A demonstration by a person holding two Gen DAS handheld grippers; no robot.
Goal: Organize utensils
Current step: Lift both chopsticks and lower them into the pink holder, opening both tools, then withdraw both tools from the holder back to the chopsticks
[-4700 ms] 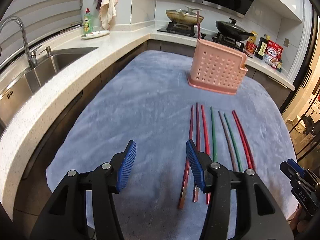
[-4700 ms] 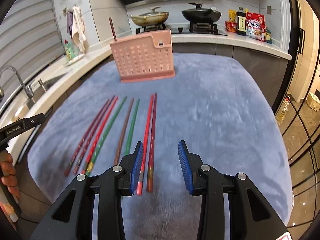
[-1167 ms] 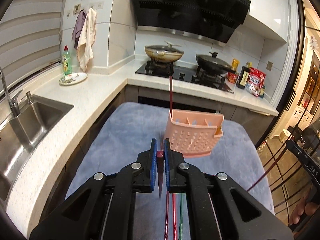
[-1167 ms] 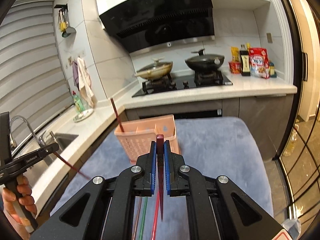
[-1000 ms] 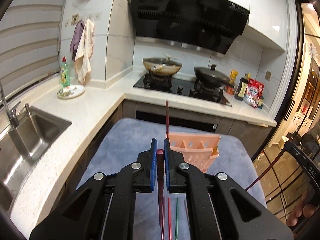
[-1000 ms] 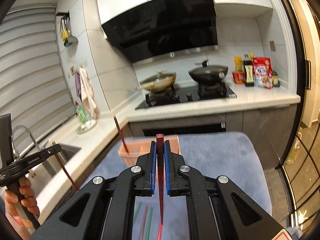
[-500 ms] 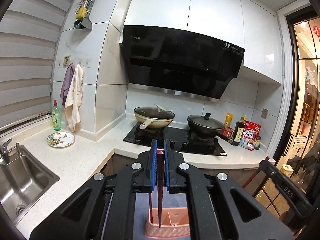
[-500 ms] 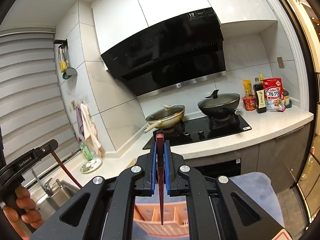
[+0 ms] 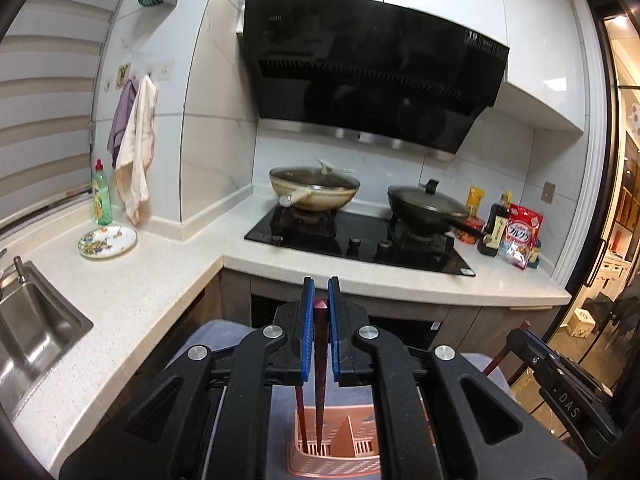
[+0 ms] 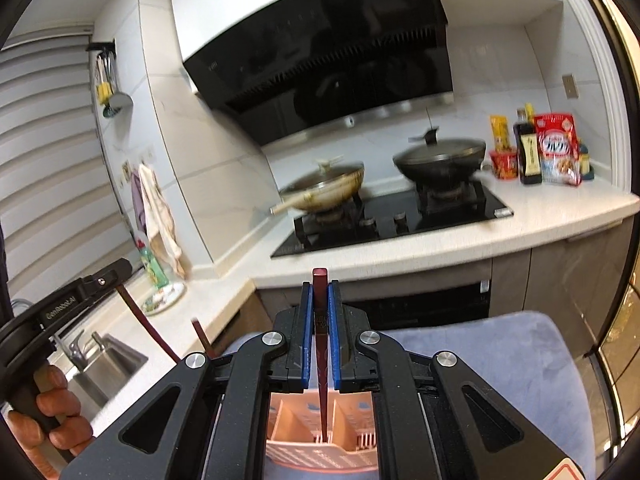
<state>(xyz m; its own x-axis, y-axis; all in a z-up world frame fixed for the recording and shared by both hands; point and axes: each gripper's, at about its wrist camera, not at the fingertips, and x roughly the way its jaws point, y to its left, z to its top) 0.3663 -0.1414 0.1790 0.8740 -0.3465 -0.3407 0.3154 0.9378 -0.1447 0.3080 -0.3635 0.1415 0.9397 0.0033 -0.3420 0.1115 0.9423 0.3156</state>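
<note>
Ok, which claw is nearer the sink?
Left. Both hang over the rack, but the left claw is on the sink's side, the right claw beyond it.

Left wrist cam sits behind its own gripper (image 9: 318,308), looks along the fingers and slightly down at the pink utensil basket (image 9: 340,458) close below, with the stove (image 9: 360,240) and range hood (image 9: 372,76) far ahead and the sink (image 9: 32,332) at the left edge. Right wrist cam has the same setup behind the right gripper (image 10: 319,304), rolled a little, even nearer above the basket (image 10: 320,440), facing the same stove wall from further right. Shared: basket, stove (image 10: 392,220), both pans, hood (image 10: 320,52), hanging towels, and each view catches the other gripper at its edge.
</note>
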